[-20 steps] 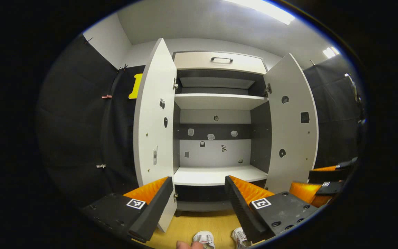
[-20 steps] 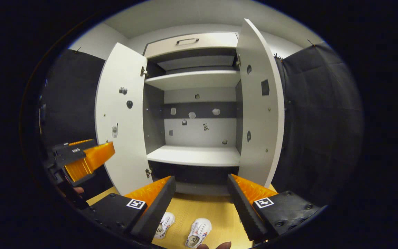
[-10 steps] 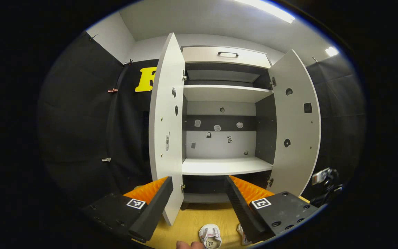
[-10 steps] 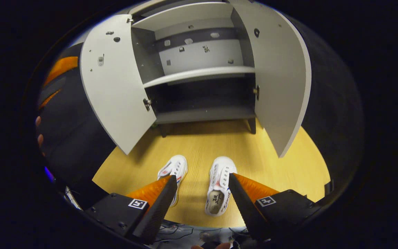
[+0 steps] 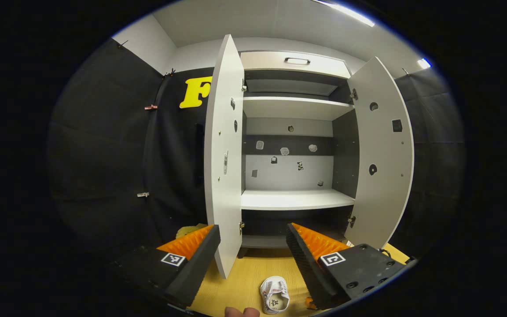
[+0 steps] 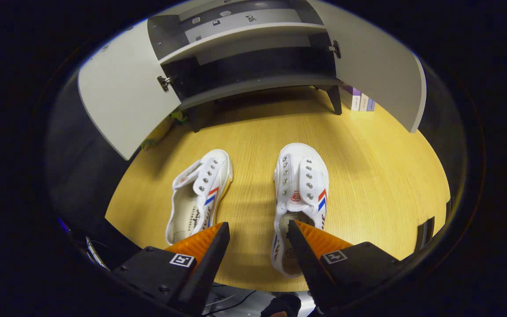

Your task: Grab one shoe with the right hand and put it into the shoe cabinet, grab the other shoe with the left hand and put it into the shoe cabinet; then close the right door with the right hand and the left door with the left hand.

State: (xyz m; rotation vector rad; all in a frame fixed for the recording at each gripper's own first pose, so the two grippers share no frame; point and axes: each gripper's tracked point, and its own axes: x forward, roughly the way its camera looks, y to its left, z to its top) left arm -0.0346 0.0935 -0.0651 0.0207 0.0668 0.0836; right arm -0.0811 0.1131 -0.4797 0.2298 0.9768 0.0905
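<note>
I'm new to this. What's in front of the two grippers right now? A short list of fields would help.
Shoes: two white shoes, left shoe and right shoe, side by side on the wooden floor
Shoe cabinet: both doors open, shelves bare
Right gripper: open, low over the shoes, nearest the right shoe
Left gripper: open, facing the cabinet, holding nothing

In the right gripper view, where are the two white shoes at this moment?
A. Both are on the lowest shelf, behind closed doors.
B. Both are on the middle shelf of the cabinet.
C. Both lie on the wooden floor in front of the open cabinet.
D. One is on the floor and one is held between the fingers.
C: the left shoe and the right shoe both rest on the wooden floor, and the right gripper is open above them, gripping neither.
</note>
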